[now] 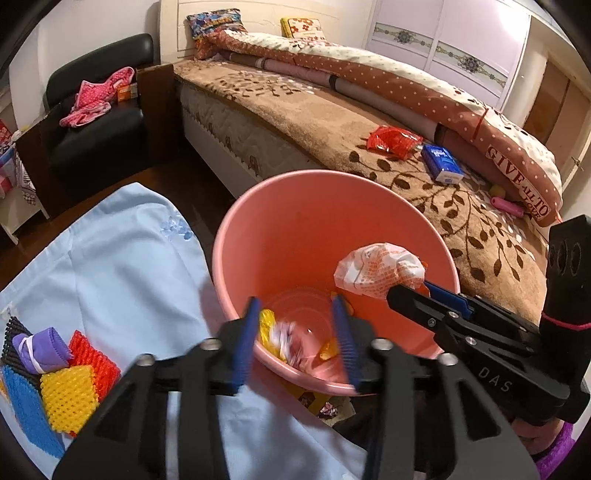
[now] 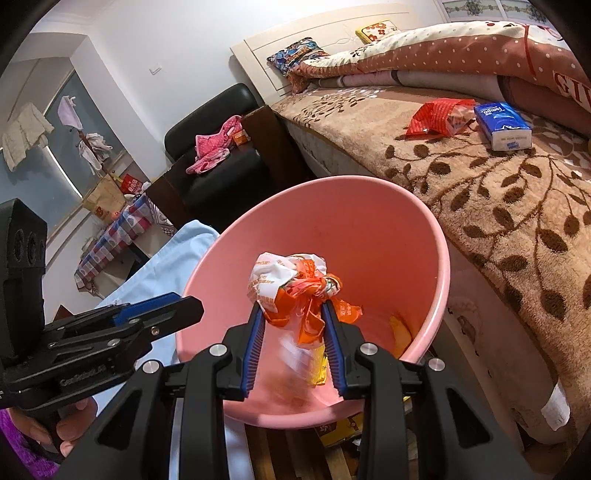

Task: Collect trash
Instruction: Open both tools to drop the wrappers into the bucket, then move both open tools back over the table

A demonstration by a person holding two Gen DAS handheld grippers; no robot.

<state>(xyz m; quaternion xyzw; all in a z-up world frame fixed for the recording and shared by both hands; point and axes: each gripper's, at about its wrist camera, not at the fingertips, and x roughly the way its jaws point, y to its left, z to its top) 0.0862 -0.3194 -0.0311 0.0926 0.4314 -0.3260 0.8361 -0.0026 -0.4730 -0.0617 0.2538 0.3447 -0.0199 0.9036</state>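
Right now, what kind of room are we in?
A bedroom, most likely. There is a bed with a rolled quilt and pillows against the headboard, and a wardrobe behind it.

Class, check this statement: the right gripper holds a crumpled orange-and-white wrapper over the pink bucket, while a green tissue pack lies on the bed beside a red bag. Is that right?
One detail is wrong: the tissue pack is blue, not green, as the right wrist view shows. The rest stands: the right gripper holds the crumpled orange-and-white wrapper over the pink bucket, and the pack lies beside the red bag on the bed.
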